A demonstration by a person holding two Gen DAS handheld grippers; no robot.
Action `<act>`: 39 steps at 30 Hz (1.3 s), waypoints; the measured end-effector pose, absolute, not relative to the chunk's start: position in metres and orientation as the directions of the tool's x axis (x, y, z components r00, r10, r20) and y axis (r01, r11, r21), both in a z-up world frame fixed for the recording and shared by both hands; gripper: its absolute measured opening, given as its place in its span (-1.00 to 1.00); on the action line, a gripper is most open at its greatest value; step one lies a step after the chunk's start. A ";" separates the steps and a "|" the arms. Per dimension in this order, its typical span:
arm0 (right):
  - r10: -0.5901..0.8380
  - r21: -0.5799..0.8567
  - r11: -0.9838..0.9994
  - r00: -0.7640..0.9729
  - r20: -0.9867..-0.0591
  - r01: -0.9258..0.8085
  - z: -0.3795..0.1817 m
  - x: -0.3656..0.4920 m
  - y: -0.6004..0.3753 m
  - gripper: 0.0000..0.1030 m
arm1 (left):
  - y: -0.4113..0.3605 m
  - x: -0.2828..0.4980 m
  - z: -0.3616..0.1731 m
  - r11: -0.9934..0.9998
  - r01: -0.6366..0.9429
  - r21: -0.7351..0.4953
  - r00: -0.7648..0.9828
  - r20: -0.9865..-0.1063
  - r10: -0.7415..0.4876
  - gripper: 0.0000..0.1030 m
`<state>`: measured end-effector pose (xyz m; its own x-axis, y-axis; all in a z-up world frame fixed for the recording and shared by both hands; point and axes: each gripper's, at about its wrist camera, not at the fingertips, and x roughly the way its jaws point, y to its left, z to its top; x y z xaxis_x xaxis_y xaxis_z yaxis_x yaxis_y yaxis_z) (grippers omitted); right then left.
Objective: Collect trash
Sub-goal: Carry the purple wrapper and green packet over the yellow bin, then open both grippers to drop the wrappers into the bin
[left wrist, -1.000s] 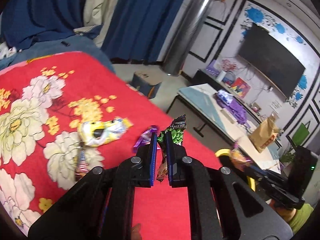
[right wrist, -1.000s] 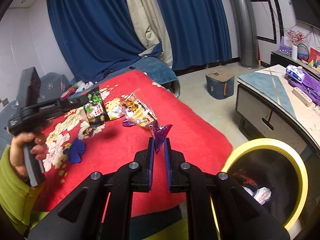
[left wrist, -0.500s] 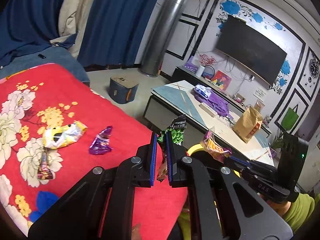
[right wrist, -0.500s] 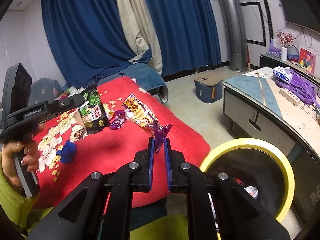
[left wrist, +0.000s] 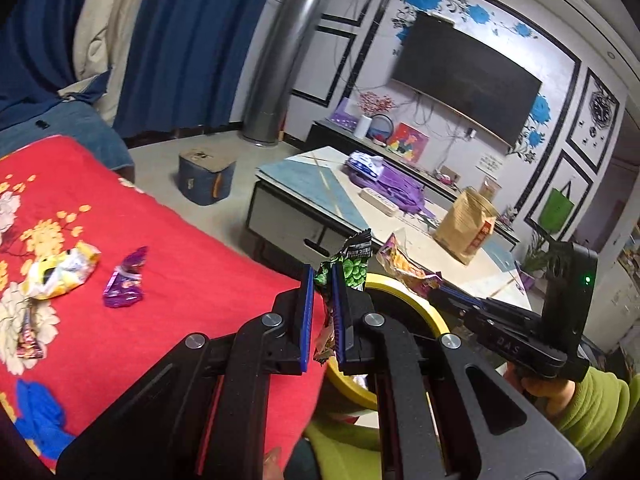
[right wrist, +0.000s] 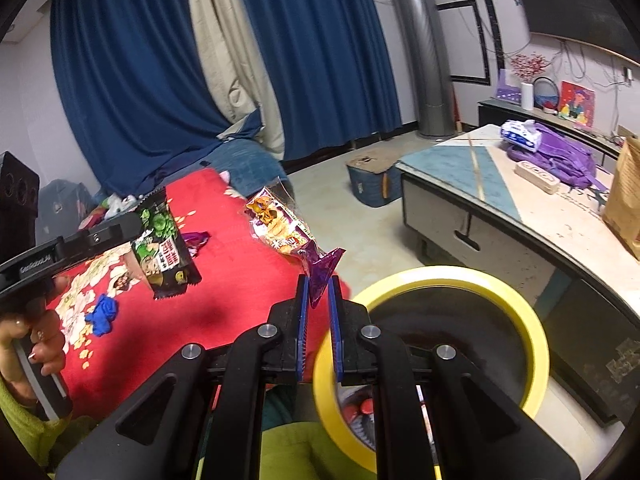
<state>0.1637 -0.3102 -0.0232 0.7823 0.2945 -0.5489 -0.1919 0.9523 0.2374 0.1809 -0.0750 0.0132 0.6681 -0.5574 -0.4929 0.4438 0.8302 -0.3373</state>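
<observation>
At the lower centre of the left wrist view, my left gripper [left wrist: 320,280] is clamped on a green snack wrapper [left wrist: 352,264], whose top sticks up above the blue pads. Just right of it, the yellow-rimmed trash bin [left wrist: 416,300] shows partly behind my gripper. My right gripper [left wrist: 444,294] enters from the right of that frame, pinching an orange and purple chip bag [left wrist: 404,264] above the bin's rim. On the red floral bed cover [left wrist: 192,280], at left of the frame, lie a yellow wrapper [left wrist: 60,272], a purple wrapper [left wrist: 126,280], a small dark wrapper [left wrist: 28,340] near the left edge, and a blue scrap [left wrist: 38,412] at lower left. In the right wrist view, my right gripper is closed on the purple end of the chip bag, which leans up and to the left over the bed's edge. The bin sits at lower right of that frame, dark inside, bits of trash visible at the bottom. At left of the frame my left hand [right wrist: 38,340] holds its gripper with the green wrapper hanging over the bed. A low desk [left wrist: 320,184] with a purple bag [left wrist: 396,188] and a brown paper bag [left wrist: 466,224] stands beyond the bin.
</observation>
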 end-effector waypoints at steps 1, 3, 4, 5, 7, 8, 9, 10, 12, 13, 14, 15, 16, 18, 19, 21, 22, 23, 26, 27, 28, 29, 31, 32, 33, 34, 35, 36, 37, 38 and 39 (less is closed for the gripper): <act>0.286 0.236 0.954 0.786 -0.548 -0.183 -0.024 0.163 -0.314 -0.81 | -0.080 0.181 0.013 0.827 0.450 -0.337 0.666 -0.491 -0.562 -0.91; 0.275 0.241 0.956 0.790 -0.548 -0.165 -0.025 0.161 -0.321 -0.81 | -0.086 0.182 0.012 0.820 0.462 -0.338 0.659 -0.489 -0.572 -0.91; 0.268 0.243 0.957 0.791 -0.550 -0.156 -0.025 0.161 -0.325 -0.81 | -0.090 0.182 0.012 0.818 0.468 -0.336 0.656 -0.487 -0.576 -0.91; 0.262 0.245 0.958 0.792 -0.551 -0.147 -0.026 0.161 -0.329 -0.81 | -0.092 0.181 0.011 0.815 0.474 -0.334 0.653 -0.487 -0.580 -0.91; 0.251 0.248 0.960 0.795 -0.552 -0.131 -0.028 0.161 -0.335 -0.81 | -0.101 0.181 0.010 0.808 0.489 -0.330 0.646 -0.485 -0.589 -0.91; 0.244 0.250 0.961 0.796 -0.554 -0.121 -0.029 0.160 -0.339 -0.81 | -0.106 0.180 0.009 0.805 0.495 -0.327 0.644 -0.484 -0.593 -0.91; 0.237 0.250 0.962 0.797 -0.555 -0.112 -0.030 0.160 -0.343 -0.81 | -0.109 0.179 0.008 0.802 0.503 -0.323 0.642 -0.482 -0.597 -0.91; 0.228 0.249 0.963 0.799 -0.557 -0.101 -0.031 0.159 -0.347 -0.81 | -0.114 0.179 0.007 0.799 0.510 -0.317 0.640 -0.481 -0.599 -0.91; 0.215 0.248 0.965 0.800 -0.560 -0.086 -0.033 0.158 -0.352 -0.81 | -0.124 0.180 0.004 0.791 0.524 -0.314 0.627 -0.487 -0.609 -0.91; 0.206 0.244 0.967 0.801 -0.562 -0.077 -0.034 0.158 -0.355 -0.81 | -0.128 0.180 0.001 0.788 0.529 -0.315 0.619 -0.491 -0.613 -0.91; 0.199 0.241 0.968 0.802 -0.564 -0.071 -0.035 0.157 -0.357 -0.81 | -0.131 0.182 0.000 0.785 0.534 -0.314 0.614 -0.494 -0.615 -0.91; 0.191 0.236 0.970 0.802 -0.565 -0.064 -0.036 0.157 -0.359 -0.81 | -0.135 0.183 -0.002 0.781 0.541 -0.312 0.607 -0.499 -0.619 -0.91; 0.181 0.232 0.971 0.803 -0.567 -0.055 -0.037 0.156 -0.362 -0.81 | -0.140 0.183 -0.005 0.778 0.548 -0.307 0.600 -0.503 -0.622 -0.91; 0.172 0.233 0.971 0.802 -0.572 -0.041 -0.039 0.156 -0.368 -0.81 | -0.149 0.183 -0.010 0.769 0.562 -0.305 0.586 -0.509 -0.631 -0.91; 0.164 0.233 0.972 0.802 -0.575 -0.032 -0.041 0.156 -0.371 -0.81 | -0.154 0.183 -0.012 0.765 0.568 -0.302 0.580 -0.513 -0.633 -0.91; 0.149 0.225 0.974 0.802 -0.579 -0.018 -0.044 0.155 -0.376 -0.81 | -0.162 0.183 -0.016 0.760 0.577 -0.299 0.569 -0.520 -0.637 -0.91; 0.137 0.220 0.975 0.801 -0.583 -0.007 -0.045 0.155 -0.379 -0.81 | -0.166 0.184 -0.019 0.755 0.584 -0.298 0.560 -0.525 -0.640 -0.91; 0.132 0.218 0.976 0.799 -0.587 0.000 -0.047 0.154 -0.381 -0.81 | -0.168 0.184 -0.021 0.753 0.587 -0.297 0.557 -0.527 -0.642 -0.91; 0.116 0.220 0.975 0.784 -0.609 0.027 -0.055 0.155 -0.387 -0.81 | -0.178 0.184 -0.029 0.743 0.600 -0.298 0.535 -0.540 -0.649 -0.91; 0.112 0.221 0.975 0.779 -0.617 0.035 -0.058 0.155 -0.389 -0.81 | -0.181 0.183 -0.032 0.740 0.603 -0.298 0.531 -0.543 -0.651 -0.91; 0.109 0.223 0.974 0.774 -0.623 0.043 -0.060 0.155 -0.391 -0.81 | -0.184 0.183 -0.034 0.738 0.606 -0.298 0.525 -0.547 -0.652 -0.91; 0.105 0.225 0.973 0.768 -0.631 0.052 -0.064 0.156 -0.393 -0.81 | -0.186 0.183 -0.036 0.735 0.610 -0.296 0.519 -0.552 -0.653 -0.91; 0.100 0.228 0.971 0.760 -0.643 0.066 -0.069 0.158 -0.397 -0.81 | -0.191 0.182 -0.041 0.729 0.617 -0.296 0.505 -0.561 -0.655 -0.91; 0.097 0.230 0.970 0.755 -0.649 0.073 -0.071 0.159 -0.399 -0.81 | -0.193 0.182 -0.043 0.729 0.618 -0.294 0.502 -0.566 -0.654 -0.91; 0.096 0.231 0.970 0.751 -0.653 0.077 -0.073 0.160 -0.399 -0.81 | -0.195 0.183 -0.044 0.729 0.618 -0.294 0.499 -0.570 -0.653 -0.91; 0.095 0.232 0.969 0.748 -0.656 0.080 -0.074 0.160 -0.400 -0.81 | -0.196 0.184 -0.048 0.727 0.619 -0.299 0.490 -0.576 -0.654 -0.91; 0.095 0.234 0.969 0.745 -0.660 0.083 -0.076 0.160 -0.401 -0.81 | -0.198 0.184 -0.050 0.726 0.617 -0.302 0.485 -0.580 -0.654 -0.91; 0.094 0.234 0.968 0.743 -0.663 0.086 -0.077 0.161 -0.402 -0.81 | -0.198 0.185 -0.052 0.727 0.616 -0.303 0.483 -0.583 -0.653 -0.91; 0.093 0.235 0.968 0.741 -0.665 0.089 -0.079 0.162 -0.402 -0.81 | -0.200 0.186 -0.055 0.726 0.617 -0.304 0.477 -0.589 -0.652 -0.91; 0.092 0.235 0.968 0.739 -0.667 0.092 -0.079 0.162 -0.402 -0.81 | -0.200 0.185 -0.056 0.726 0.616 -0.304 0.475 -0.593 -0.651 -0.91; 0.090 0.235 0.967 0.737 -0.669 0.094 -0.080 0.163 -0.403 -0.81 | -0.201 0.186 -0.058 0.726 0.616 -0.305 0.472 -0.596 -0.650 -0.91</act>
